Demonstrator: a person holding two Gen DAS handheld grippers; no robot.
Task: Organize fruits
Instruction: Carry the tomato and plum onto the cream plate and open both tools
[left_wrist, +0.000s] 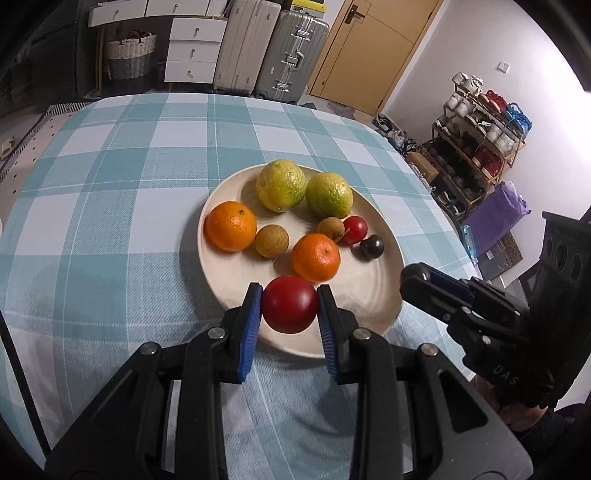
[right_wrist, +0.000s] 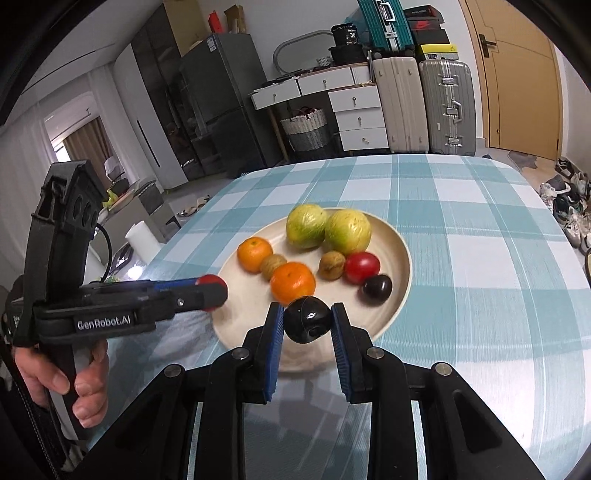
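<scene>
A cream plate on the checked tablecloth holds two green-yellow citrus fruits, two oranges, two brown longans, a small red fruit and a dark plum. My left gripper is shut on a red plum above the plate's near rim; it also shows in the right wrist view. My right gripper is shut on a black plum above the plate's near rim. The right gripper shows side-on in the left wrist view.
The table's checked cloth stretches around the plate. Beyond the far edge stand white drawers, suitcases, a woven basket and a shoe rack.
</scene>
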